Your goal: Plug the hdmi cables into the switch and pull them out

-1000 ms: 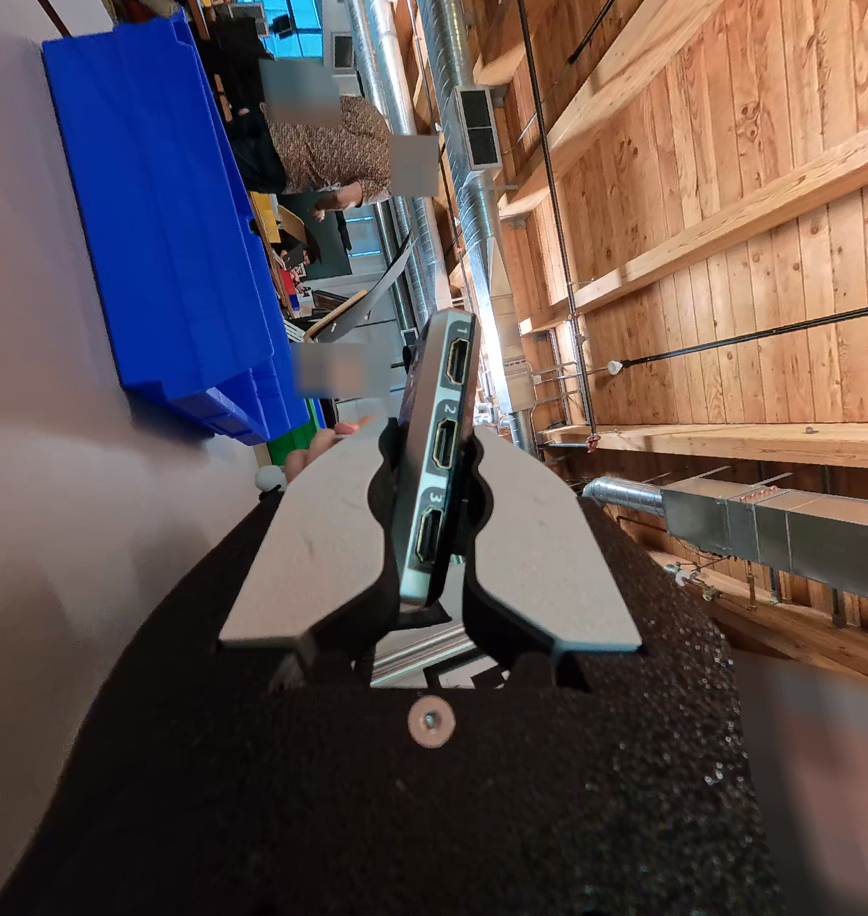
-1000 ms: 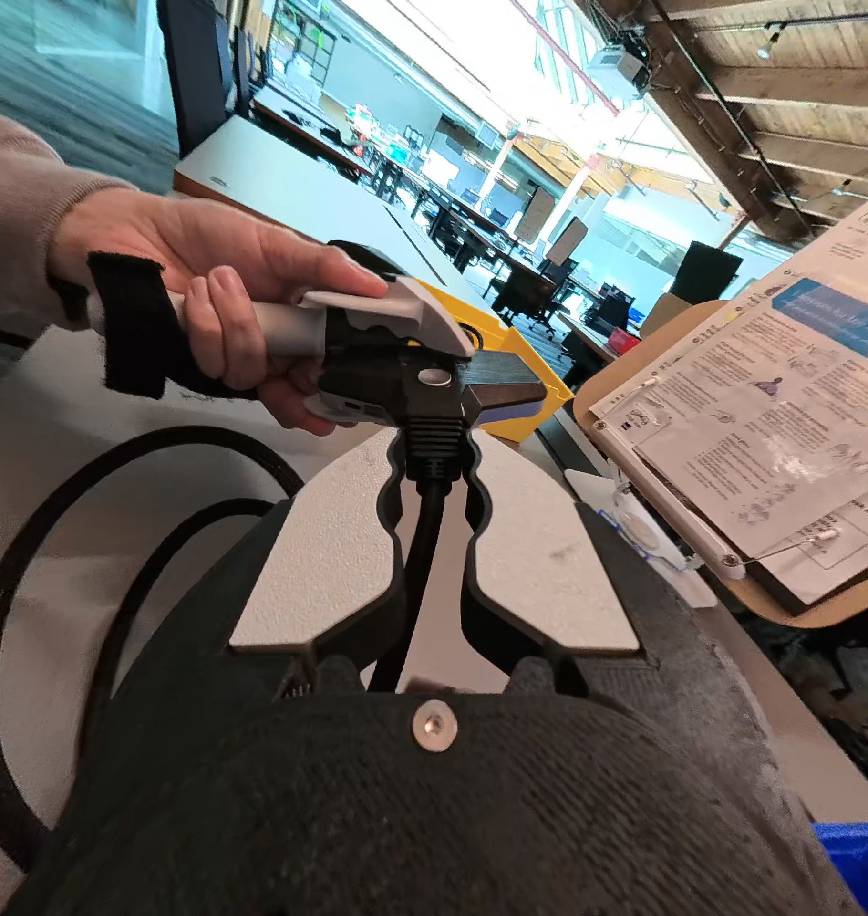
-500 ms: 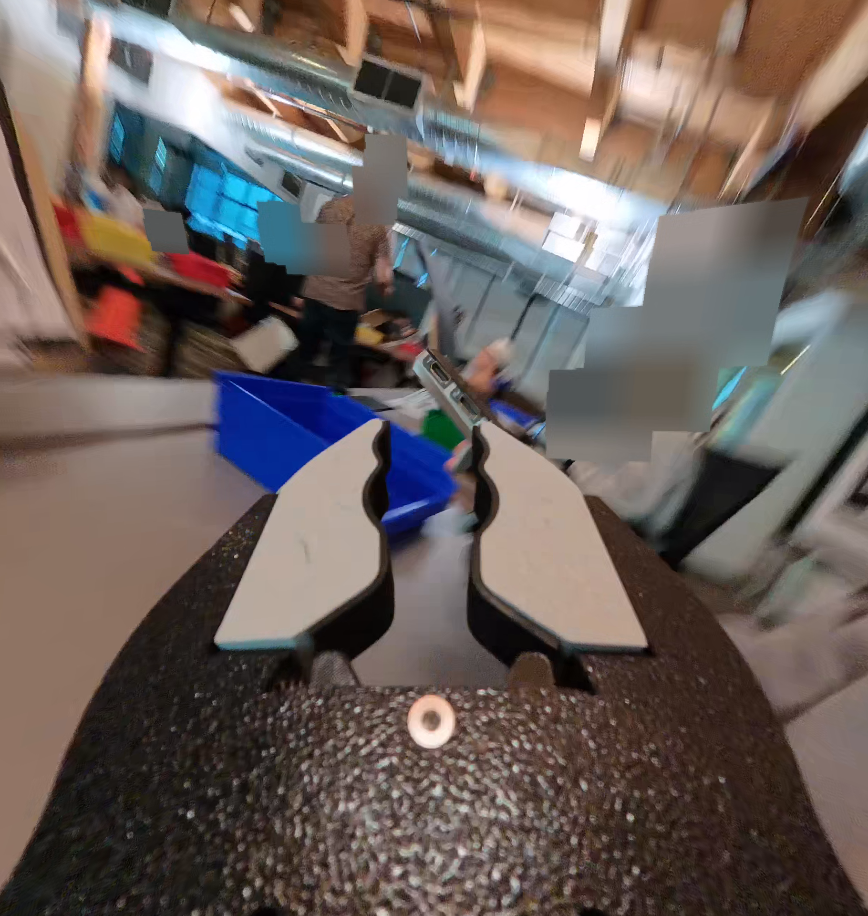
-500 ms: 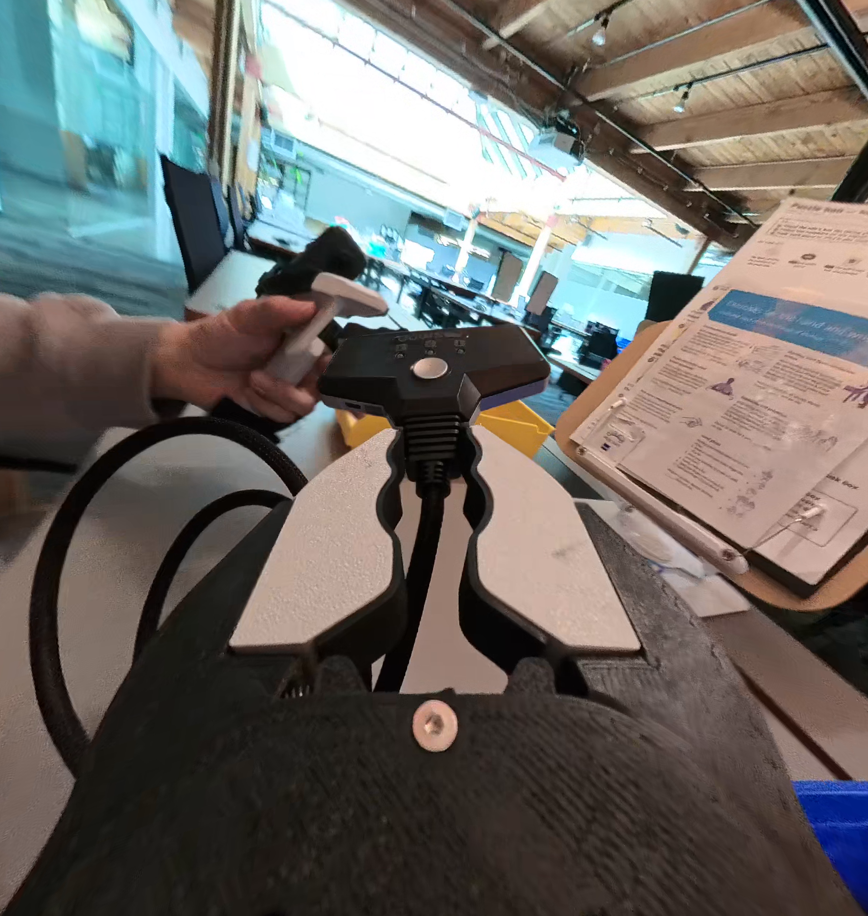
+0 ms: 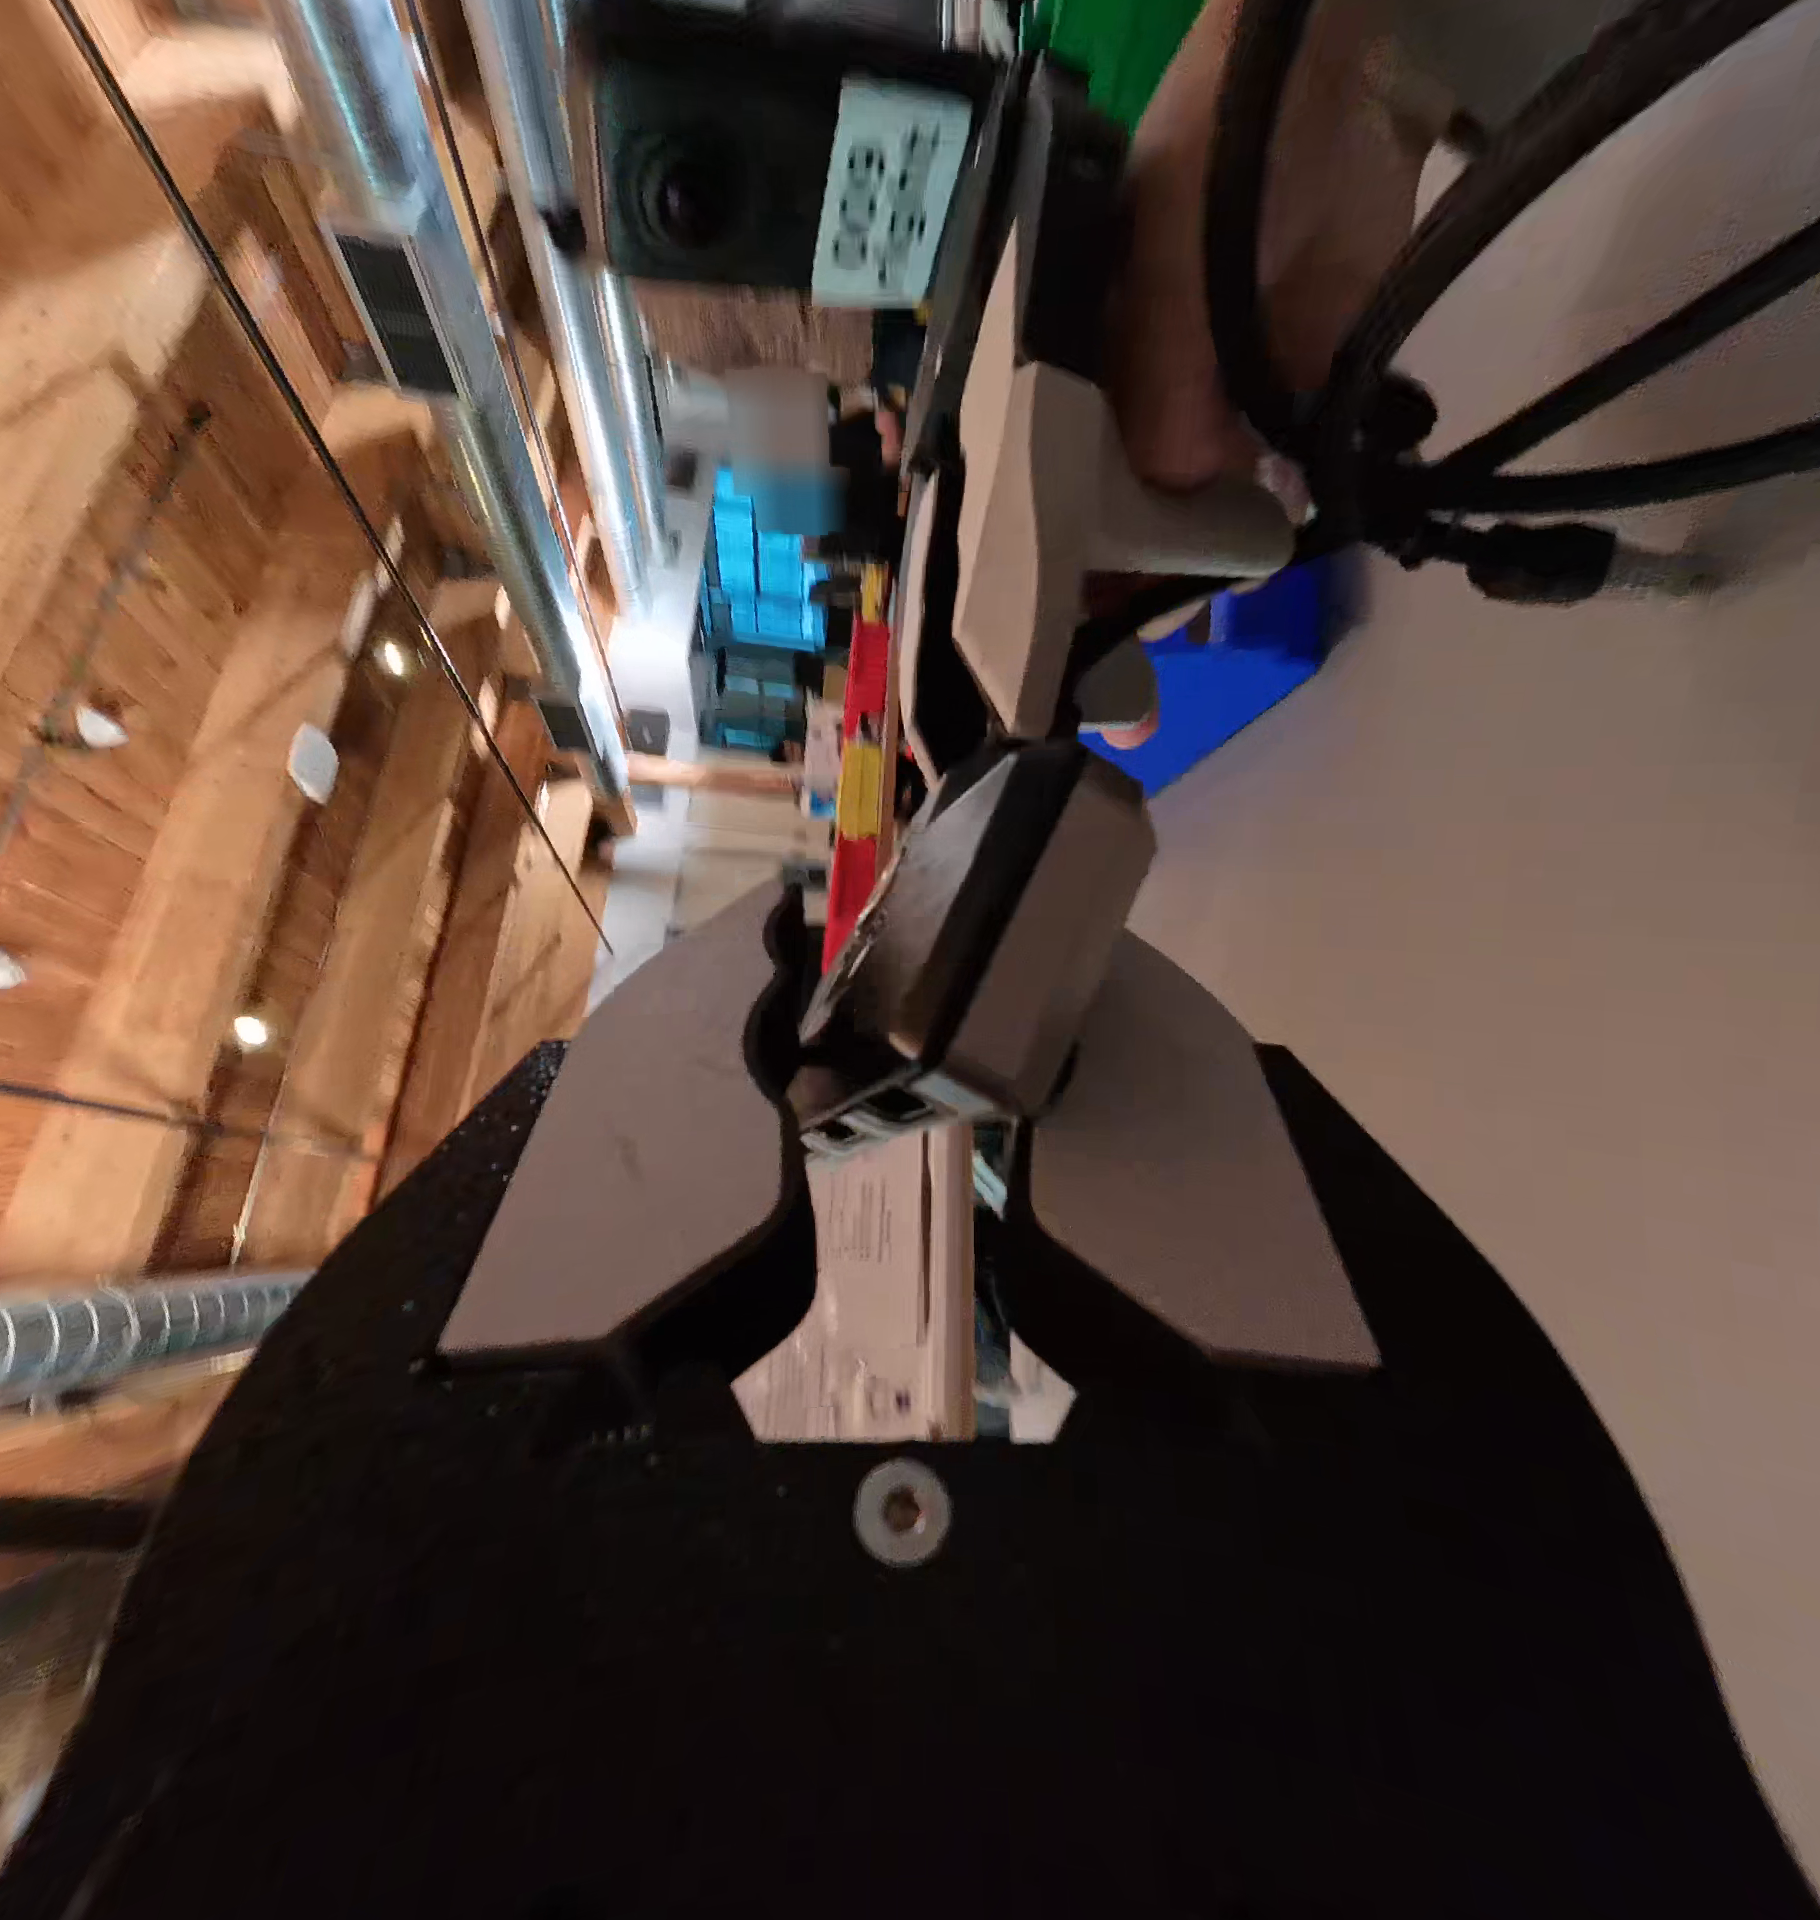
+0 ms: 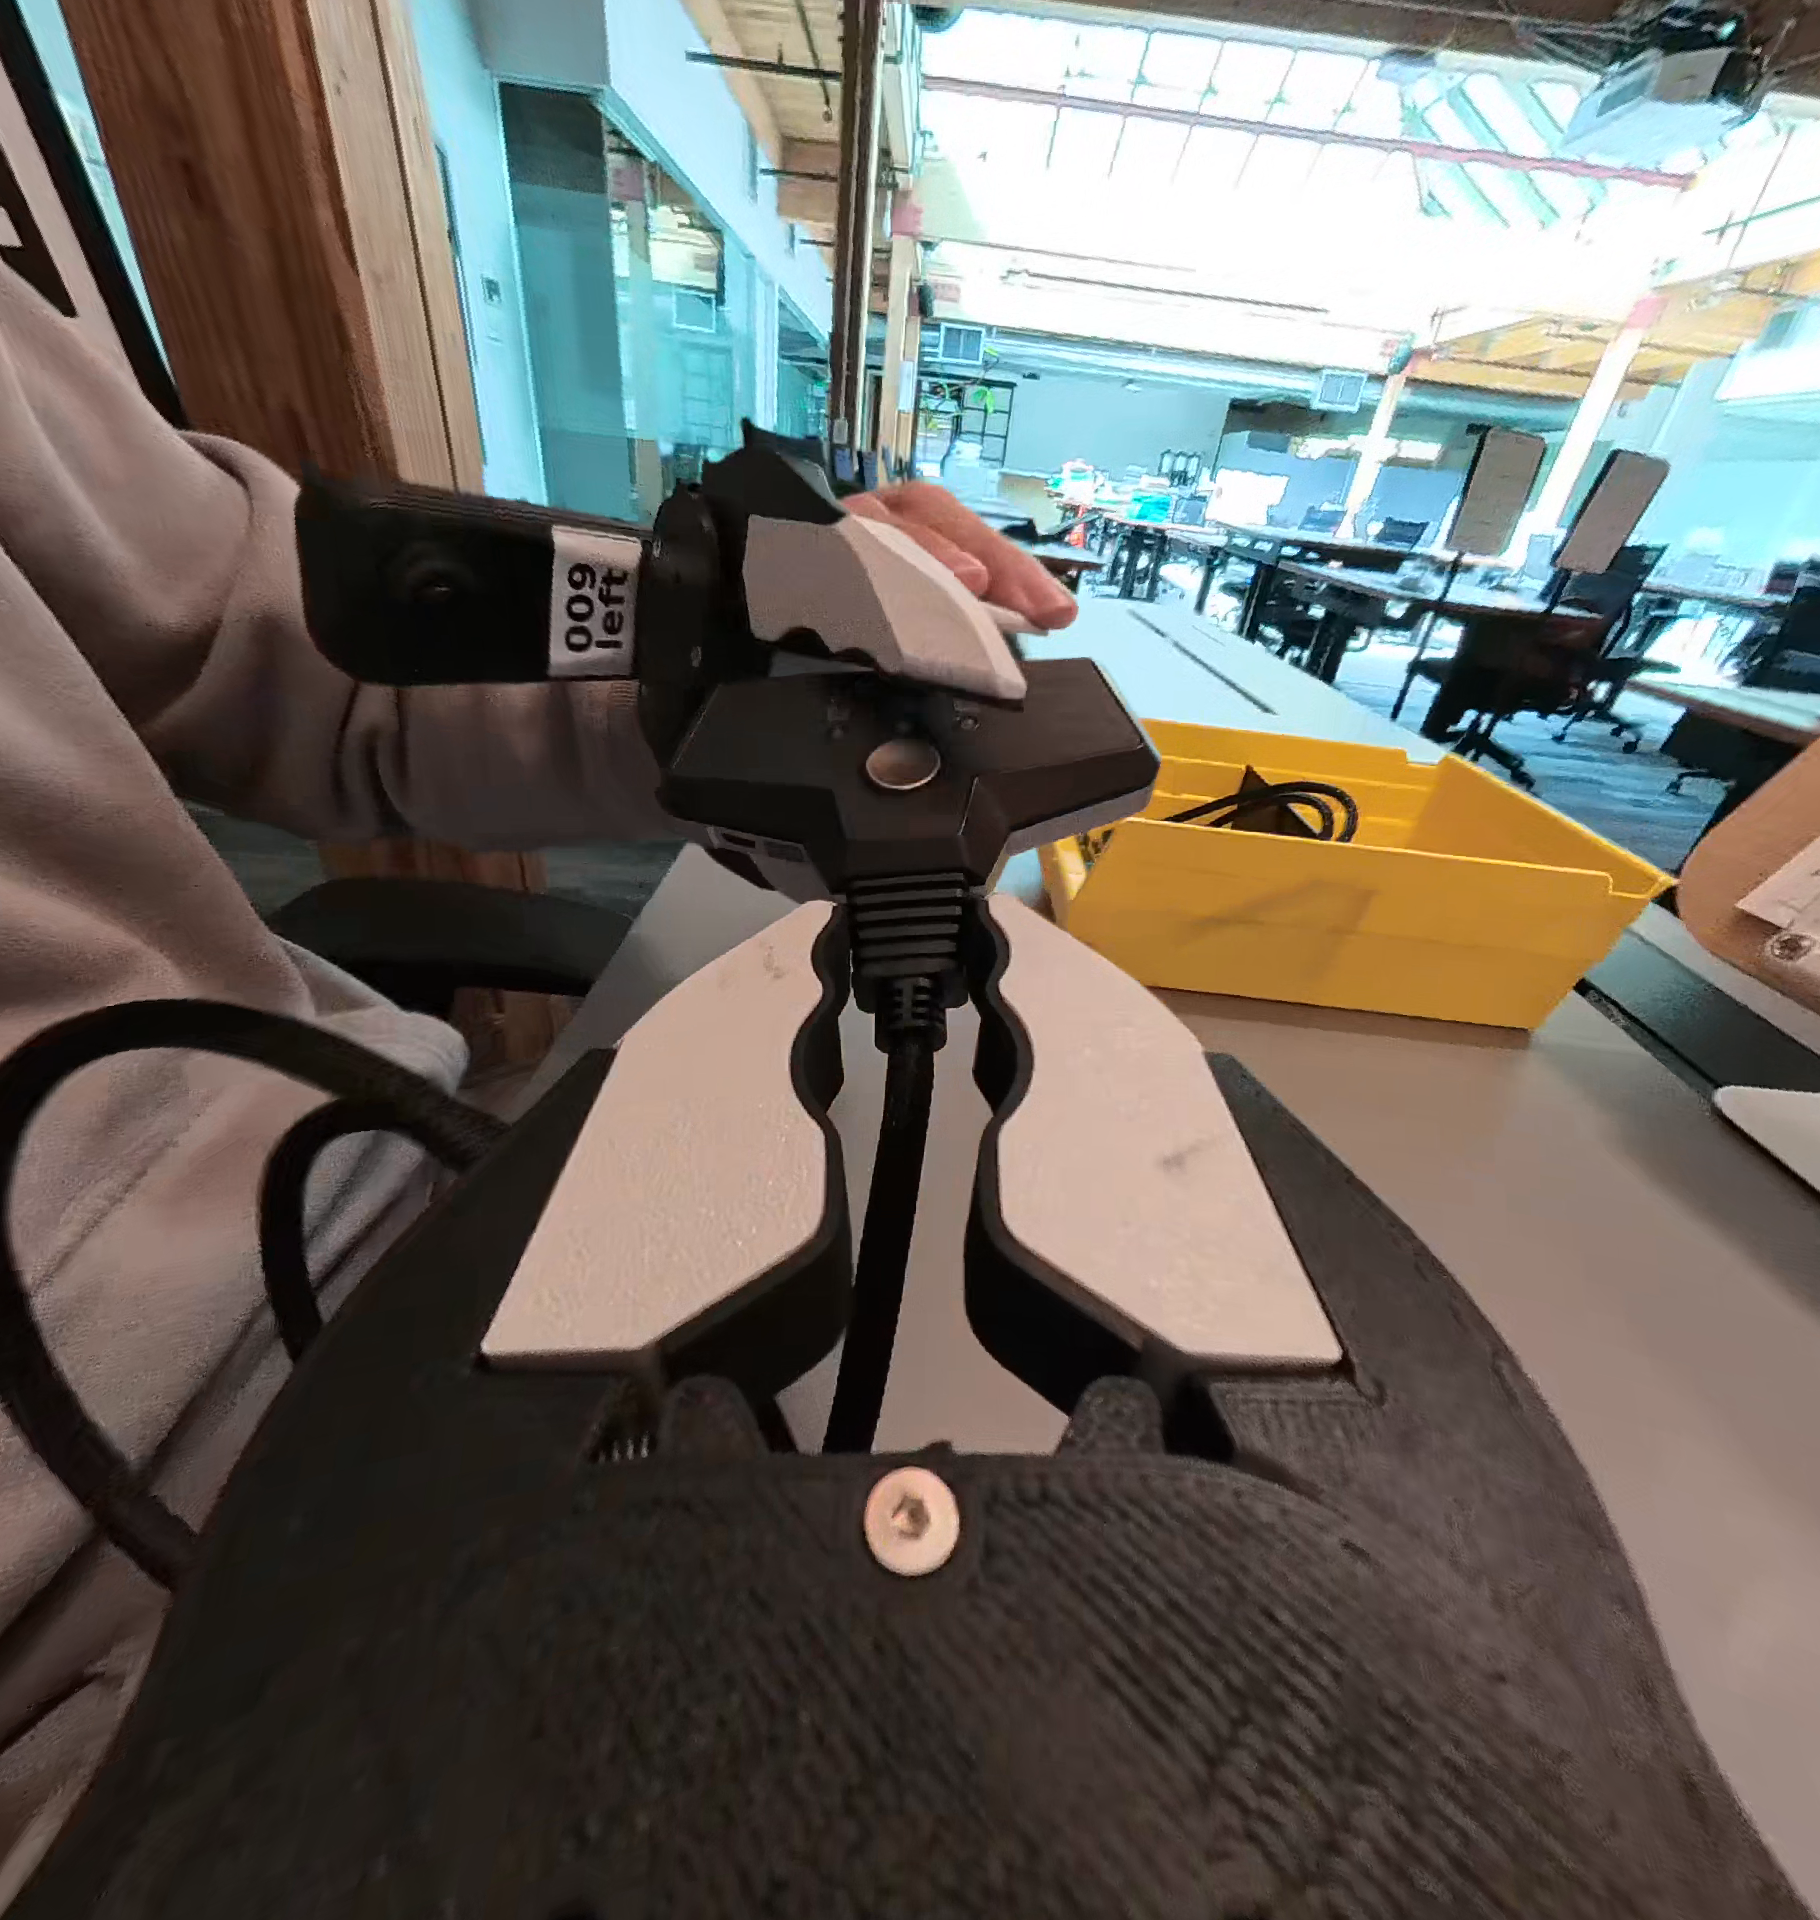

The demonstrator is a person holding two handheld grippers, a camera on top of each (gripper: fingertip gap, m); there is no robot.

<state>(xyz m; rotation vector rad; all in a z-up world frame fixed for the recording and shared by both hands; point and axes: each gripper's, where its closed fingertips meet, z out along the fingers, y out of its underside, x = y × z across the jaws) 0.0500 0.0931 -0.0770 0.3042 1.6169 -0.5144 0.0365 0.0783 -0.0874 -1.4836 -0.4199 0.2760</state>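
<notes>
The black HDMI switch (image 6: 906,769) is held in the air between both grippers. My right gripper (image 6: 911,935) is shut on the ribbed collar of the switch's own black cable (image 6: 885,1195), which loops off to the left. My left gripper (image 5: 927,987) is shut on the switch (image 5: 989,935) across its flat faces. The switch sits tilted between the jaws, with its silver ports (image 5: 875,1112) facing the camera. In the right wrist view the left gripper (image 6: 885,613) lies over the switch's far edge. Black HDMI cables (image 5: 1612,343) and a plug (image 5: 1529,561) lie on the table.
A yellow bin (image 6: 1342,883) with a black cable inside stands on the grey table (image 6: 1508,1195) behind the switch. A clipboard with papers (image 6: 1799,883) stands at the right. A blue bin (image 5: 1228,665) sits beyond the right gripper (image 5: 1010,520). A grey sleeve (image 6: 106,727) fills the left.
My left gripper let go of the switch, swung away, then came back and closed on it from the far side. My right gripper kept hold of the cable collar and turned left.
</notes>
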